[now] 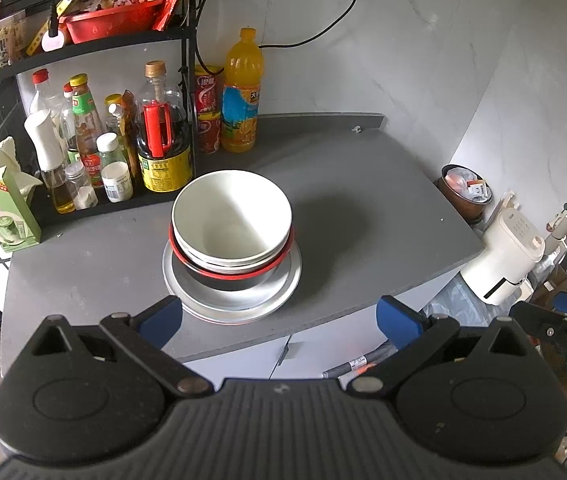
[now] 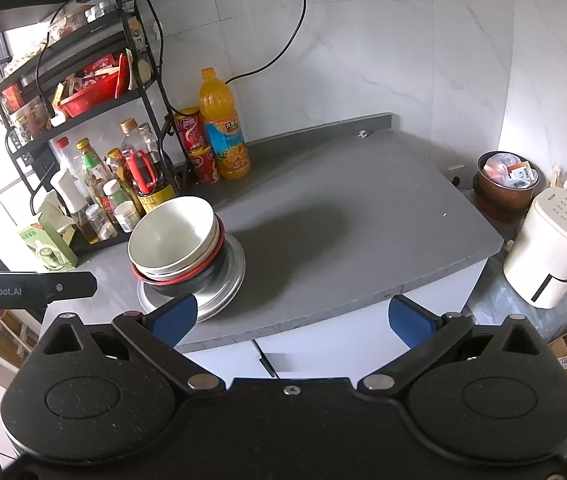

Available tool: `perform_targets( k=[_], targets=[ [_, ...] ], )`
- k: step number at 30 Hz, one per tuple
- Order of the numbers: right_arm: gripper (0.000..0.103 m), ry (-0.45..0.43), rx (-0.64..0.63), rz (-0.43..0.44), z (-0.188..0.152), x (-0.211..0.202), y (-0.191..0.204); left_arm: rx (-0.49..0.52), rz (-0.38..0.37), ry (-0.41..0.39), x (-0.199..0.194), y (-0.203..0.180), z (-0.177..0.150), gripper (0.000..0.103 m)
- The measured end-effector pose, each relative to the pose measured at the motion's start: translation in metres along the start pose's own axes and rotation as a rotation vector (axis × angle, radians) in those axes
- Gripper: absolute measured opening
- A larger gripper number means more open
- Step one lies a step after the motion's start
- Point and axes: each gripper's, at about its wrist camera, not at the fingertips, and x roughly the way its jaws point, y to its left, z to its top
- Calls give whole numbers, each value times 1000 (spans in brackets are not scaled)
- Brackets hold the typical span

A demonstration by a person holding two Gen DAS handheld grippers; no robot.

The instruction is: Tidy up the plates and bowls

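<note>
Already the bowls [image 1: 231, 228] sat stacked on the plates [image 1: 231, 300] near the tabletop's [image 1: 363, 208] near edge. Both hand-held grippers, left [image 1: 279, 316] and right [image 2: 291, 320], were spread wide, holding nothing. A bump could tip the tall stack or push it off.

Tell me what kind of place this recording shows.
Most likely a home kitchen: a grey countertop holds a stack of bowls on plates, beside a rack of condiment bottles and an orange drink bottle.
</note>
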Motion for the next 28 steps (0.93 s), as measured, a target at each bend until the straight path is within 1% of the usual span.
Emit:
perform_targets(
  k=[12,16,28],
  targets=[
    [103,-9,11,-7,-1,0,-1,-4,9,0,0,-1,4,102],
    [103,-19,18,-7,-1,-2,0,10,8,2,1,-1,5,102],
    [103,-7,29,-15,3,10,9,10,9,23,10,12,8,102]
  ],
)
